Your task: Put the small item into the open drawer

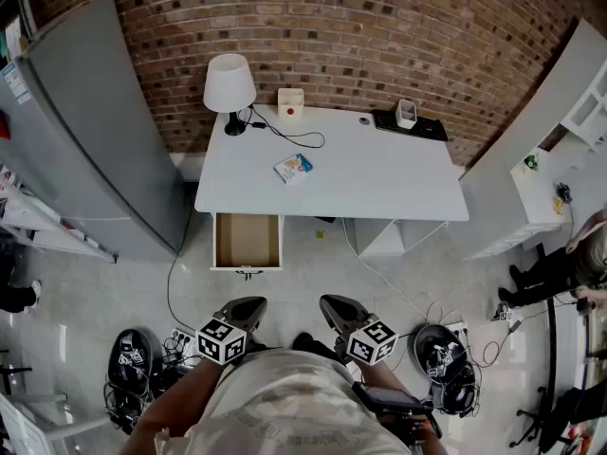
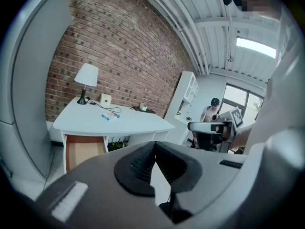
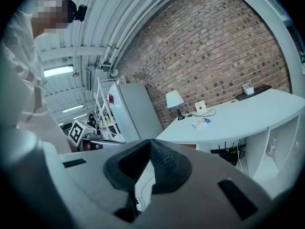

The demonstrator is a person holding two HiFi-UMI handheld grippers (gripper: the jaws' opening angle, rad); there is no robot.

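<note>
The small item, a blue and white packet (image 1: 293, 167), lies on the white desk (image 1: 379, 173), left of its middle; it also shows on the desk in the left gripper view (image 2: 110, 116) and the right gripper view (image 3: 200, 123). The open drawer (image 1: 248, 242) sticks out under the desk's left end, with its brown bottom bare (image 2: 85, 149). My left gripper (image 1: 254, 303) and right gripper (image 1: 329, 303) hang side by side close to my body, well short of the desk. The left gripper (image 2: 153, 144) and the right gripper (image 3: 149, 142) are both shut with nothing between the pads.
On the desk stand a white lamp (image 1: 229, 85), a white box with a red dot (image 1: 290, 101), a black cable, a cup (image 1: 406, 113) and a keyboard (image 1: 422, 128). A grey cabinet (image 1: 85, 131) flanks the left, white shelves (image 1: 560, 131) the right. Cables and dark gear (image 1: 130, 360) lie on the floor.
</note>
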